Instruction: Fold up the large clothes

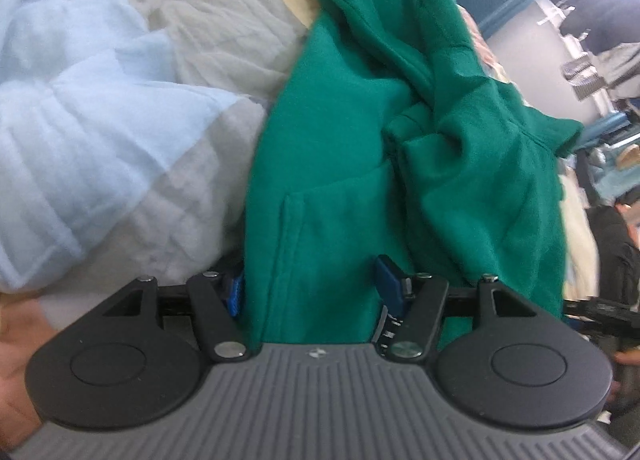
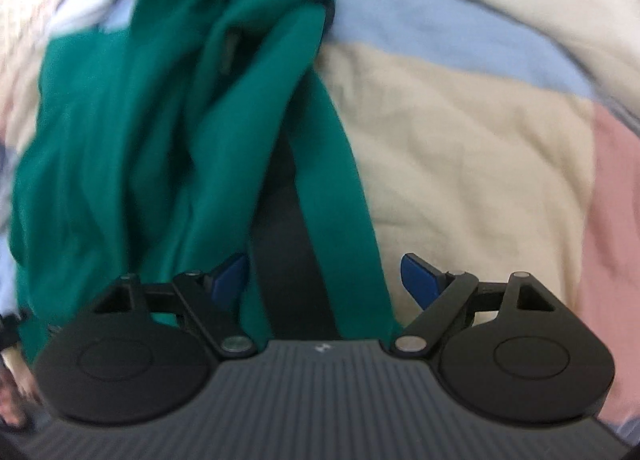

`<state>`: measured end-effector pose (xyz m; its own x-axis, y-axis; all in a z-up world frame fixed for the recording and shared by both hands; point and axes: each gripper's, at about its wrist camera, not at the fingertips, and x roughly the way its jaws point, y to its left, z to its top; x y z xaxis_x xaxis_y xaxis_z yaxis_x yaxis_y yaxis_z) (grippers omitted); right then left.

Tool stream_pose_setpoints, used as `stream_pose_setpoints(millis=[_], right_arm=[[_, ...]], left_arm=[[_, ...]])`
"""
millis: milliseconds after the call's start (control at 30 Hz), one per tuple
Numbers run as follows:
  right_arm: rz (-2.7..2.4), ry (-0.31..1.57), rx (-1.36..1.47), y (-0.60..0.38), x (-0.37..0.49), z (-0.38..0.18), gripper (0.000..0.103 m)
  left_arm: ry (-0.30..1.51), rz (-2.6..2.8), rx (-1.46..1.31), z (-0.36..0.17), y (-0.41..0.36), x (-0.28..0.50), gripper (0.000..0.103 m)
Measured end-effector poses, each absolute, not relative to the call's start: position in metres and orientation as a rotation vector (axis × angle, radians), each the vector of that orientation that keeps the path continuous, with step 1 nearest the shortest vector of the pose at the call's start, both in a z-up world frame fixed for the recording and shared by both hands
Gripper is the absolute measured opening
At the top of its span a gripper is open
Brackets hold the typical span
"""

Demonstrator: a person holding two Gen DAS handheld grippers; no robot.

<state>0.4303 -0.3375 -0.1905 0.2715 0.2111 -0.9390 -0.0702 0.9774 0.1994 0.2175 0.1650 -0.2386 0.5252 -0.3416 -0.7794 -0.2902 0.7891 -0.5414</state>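
Left tongs (image 1: 316,284): angled downward, the blue-padded fingers (image 1: 390,280) set fairly wide apart with cloth filling the gap between them; whether the pads press on it cannot be told. A hand (image 1: 16,360) appears at the lower left edge behind the black housing. Right tongs (image 2: 324,280): pointed steeply downward, fingers (image 2: 418,274) spread wide, a strip of cloth between them, the right pad clear of it.

Bedroom, patchwork quilt (image 2: 460,132) over a bed, cluttered shelves (image 1: 592,72) behind
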Motion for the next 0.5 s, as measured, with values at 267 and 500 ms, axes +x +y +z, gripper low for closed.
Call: stream_pose_setpoints(millis=[267,500], right_arm=[[0.456,1.264,0.341,-0.356,0.420,-0.204,0.087],[0.713,1.239,0.412,-0.352,0.415,-0.198,0.083]], left_arm=[[1.030,-0.178,-0.786,-0.239,0.162,0.216,0.063],[1.063,-0.190,-0.827,-0.248,0.161,0.222,0.063]])
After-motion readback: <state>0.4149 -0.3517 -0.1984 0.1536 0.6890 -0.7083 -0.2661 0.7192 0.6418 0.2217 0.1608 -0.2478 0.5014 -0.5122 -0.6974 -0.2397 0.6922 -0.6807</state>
